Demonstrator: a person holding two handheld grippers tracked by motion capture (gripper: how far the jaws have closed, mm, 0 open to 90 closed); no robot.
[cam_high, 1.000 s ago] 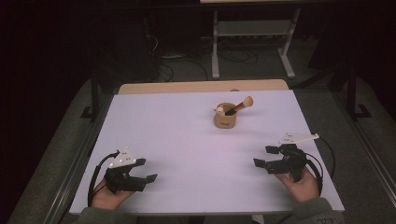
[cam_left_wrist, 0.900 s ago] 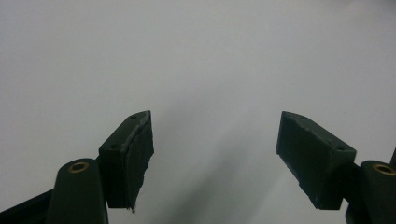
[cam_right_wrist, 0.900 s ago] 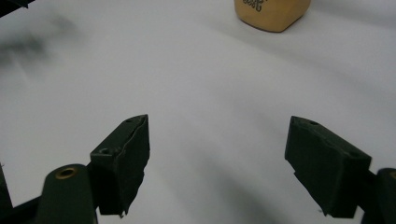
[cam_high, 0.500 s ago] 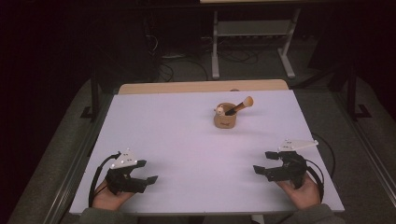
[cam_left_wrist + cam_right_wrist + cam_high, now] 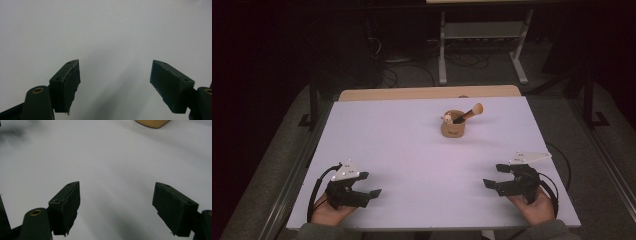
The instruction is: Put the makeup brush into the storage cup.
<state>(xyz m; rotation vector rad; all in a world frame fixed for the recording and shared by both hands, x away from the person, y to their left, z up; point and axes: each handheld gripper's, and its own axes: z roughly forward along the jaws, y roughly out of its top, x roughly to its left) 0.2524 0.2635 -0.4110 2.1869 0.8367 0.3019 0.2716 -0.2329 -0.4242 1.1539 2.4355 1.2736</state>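
Observation:
A small wooden cup stands on the white table toward the back, right of centre. A brush with a dark stem and pale tip leans out of it. My left gripper rests near the front left corner, open, nothing between its jaws. My right gripper rests near the front right, also open and holding nothing. The cup's lower edge peeks in at the top of the right gripper view. Both grippers sit well short of the cup.
A tan board borders the table's far edge. Beyond it on the dark floor stand a metal stand and loose cables. A black cable trails from the right gripper near the table's right edge.
Both hands have drawn back slightly toward the table's front edge. The cup and brush have not moved.

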